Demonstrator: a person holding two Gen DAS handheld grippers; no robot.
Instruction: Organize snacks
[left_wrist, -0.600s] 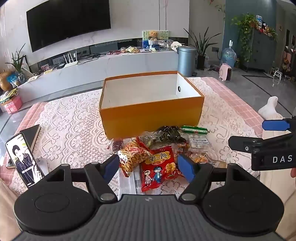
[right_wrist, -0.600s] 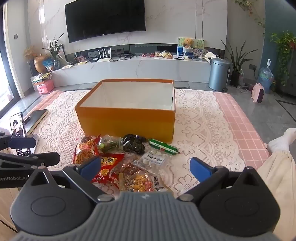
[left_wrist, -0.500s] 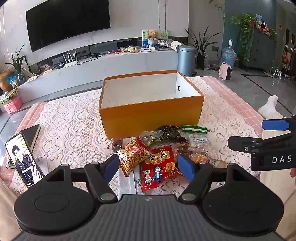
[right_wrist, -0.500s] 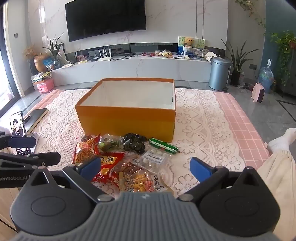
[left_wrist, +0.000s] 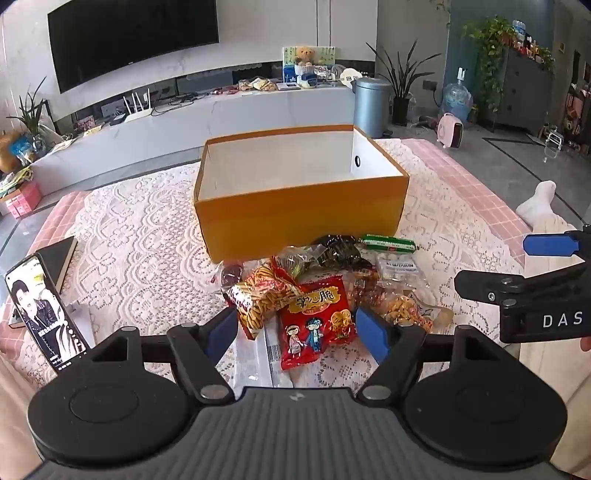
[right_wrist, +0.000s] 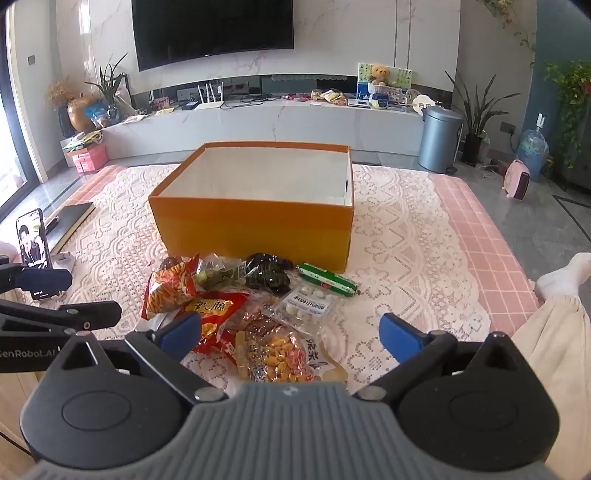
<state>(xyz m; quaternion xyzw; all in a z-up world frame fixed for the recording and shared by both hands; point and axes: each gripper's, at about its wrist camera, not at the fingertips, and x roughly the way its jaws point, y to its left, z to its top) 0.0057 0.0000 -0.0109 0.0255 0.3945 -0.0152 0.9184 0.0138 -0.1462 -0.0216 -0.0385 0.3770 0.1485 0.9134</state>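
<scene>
Almost nothing has changed in the last half second: both hand-held grippers hover where they were above the snack pile, and no packet has shifted. That means the sorting has not begun; in the views the orange box (right_wrist: 255, 225) shows only bare white inner walls, and every snack lies outside it.

Your left hand-held gripper (left_wrist: 297, 334) has its jaws spread wide and holds nothing; the red cartoon packet (left_wrist: 317, 319) lies on the lace cloth (left_wrist: 140, 236) in line with the gap between the blue pads. Your right hand-held gripper (right_wrist: 291, 334) is spread wider still and also empty, with the clear bag of orange-yellow pieces (right_wrist: 275, 354) below the gap.

The snacks sit in one heap just in front of the near wall of the box. The striped bag of sticks (left_wrist: 260, 297) lies to the left, overlapping the red packet. The dark wrapped sweets (right_wrist: 267, 275) and the green stick (right_wrist: 327, 280) lie at the far edge, close to the box wall. The white-candy pouch (right_wrist: 308, 304) lies between them and the clear bag.

Because the packets overlap, lifting one may drag its neighbour. The near box wall has to be cleared on the way in. A phone (left_wrist: 44, 314) stands at the left, well apart from the pile, and a socked foot (right_wrist: 565, 275) rests at the right edge of the tabletop.
</scene>
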